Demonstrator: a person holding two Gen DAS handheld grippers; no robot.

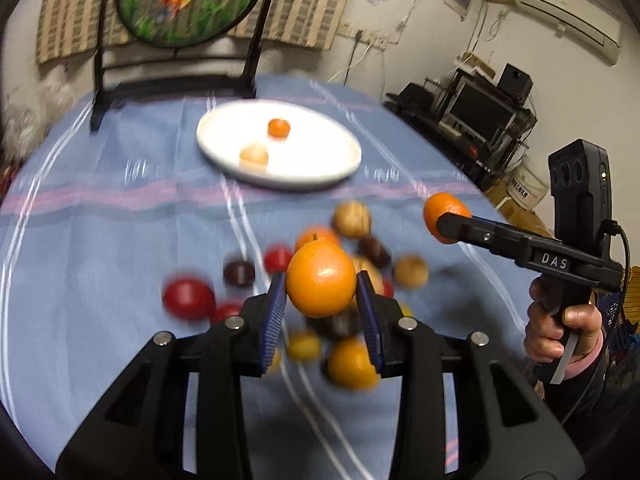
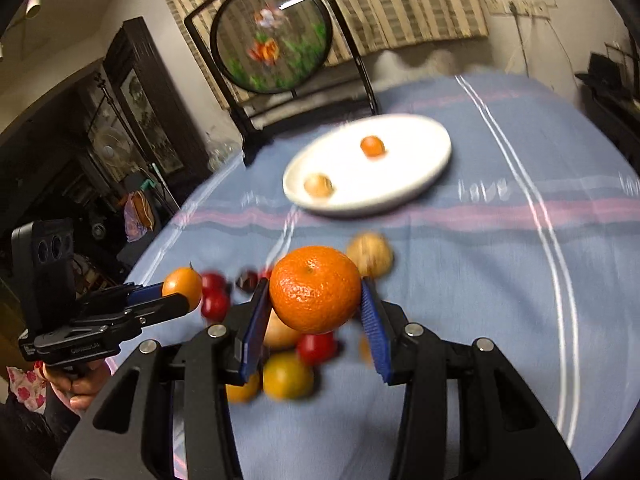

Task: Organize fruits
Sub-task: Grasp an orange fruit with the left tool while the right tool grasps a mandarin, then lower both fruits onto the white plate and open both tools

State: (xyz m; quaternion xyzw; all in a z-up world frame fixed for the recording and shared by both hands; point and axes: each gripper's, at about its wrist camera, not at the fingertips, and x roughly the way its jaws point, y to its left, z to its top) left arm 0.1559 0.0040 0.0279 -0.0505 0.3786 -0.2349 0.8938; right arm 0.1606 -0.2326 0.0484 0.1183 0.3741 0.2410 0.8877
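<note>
On the blue cloth (image 1: 100, 240), a woven-looking fabric with thin white lines and a pink band, lies a blurred heap of small round fruit (image 1: 280, 280): glossy red ones, dark maroon ones, pale tan ones with a matt skin, yellow-orange ones. Motion blur softens most edges.

Left side, left wrist view: left gripper (image 1: 322, 292), black plastic arms with round metal pins, ribbed blue pads (image 1: 276, 304). Its claw is clamped on a smooth orange (image 1: 321, 278), near-spherical, shiny skin, held clear above the heap. In the right wrist view the same fruit sits at the tip of that tool, out to the left, with a hand (image 2: 80, 384) under the handle.

Centre, farther back: white plate (image 1: 332, 168), shallow, round, smooth glazed rim. Two fruits on it, well apart: a small orange one (image 1: 279, 128) toward the rear, a pale tan one (image 1: 254, 157) near the front edge. Behind the plate, a round framed panel (image 1: 188, 0) on a dark stand (image 1: 104, 92).

Right side, right wrist view: right gripper (image 2: 316, 312), same black build and ribbed blue pads. Claw clamped on a mandarin (image 2: 315, 289), slightly flattened, pebbled peel, stem dimple on top, also above the heap. A hand (image 1: 560, 320) grips its handle in the left wrist view.
</note>
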